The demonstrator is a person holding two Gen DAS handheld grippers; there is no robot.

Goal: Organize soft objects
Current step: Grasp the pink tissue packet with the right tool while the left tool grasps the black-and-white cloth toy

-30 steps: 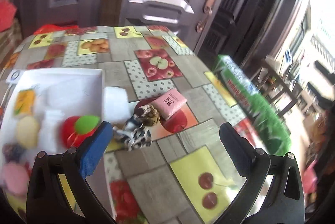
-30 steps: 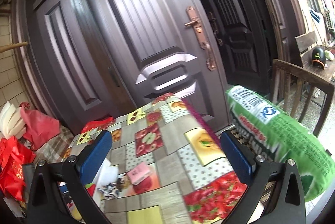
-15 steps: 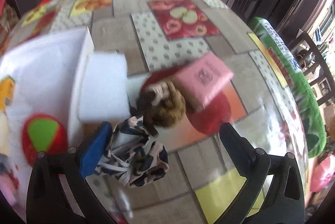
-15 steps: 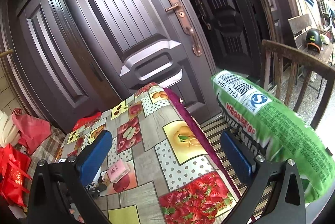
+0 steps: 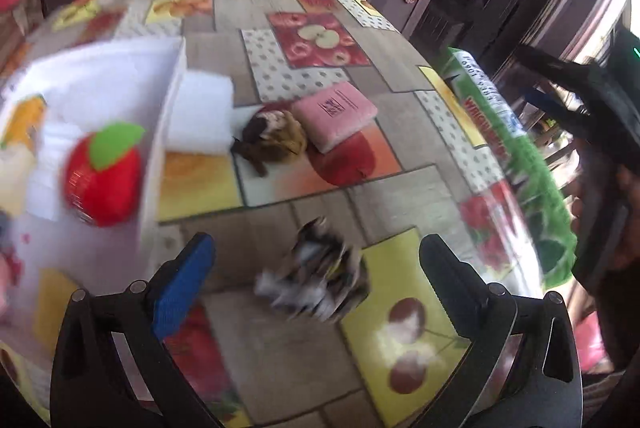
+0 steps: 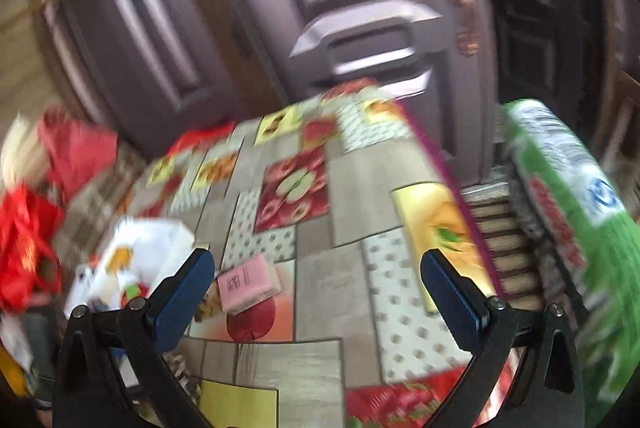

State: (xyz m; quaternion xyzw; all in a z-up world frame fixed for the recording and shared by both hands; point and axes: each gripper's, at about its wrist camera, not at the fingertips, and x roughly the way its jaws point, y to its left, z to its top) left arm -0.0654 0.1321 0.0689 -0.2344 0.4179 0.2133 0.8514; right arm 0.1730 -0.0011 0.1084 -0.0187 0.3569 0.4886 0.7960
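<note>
Though blurred, green bag with red lettering (illegible), left tongs and right tongs spread empty.

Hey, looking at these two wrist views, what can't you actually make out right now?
- Patterned fabric bundle, left wrist view: motion blur hides what it is.
- White tray, left wrist view: near contents smeared and cut by the edge.
- Pink packet print, right wrist view: blurred.
- Brown plush, left wrist view: shape unclear.

left wrist: close, angled down at table | right wrist: higher, facing door | shared: pink pouch
</note>
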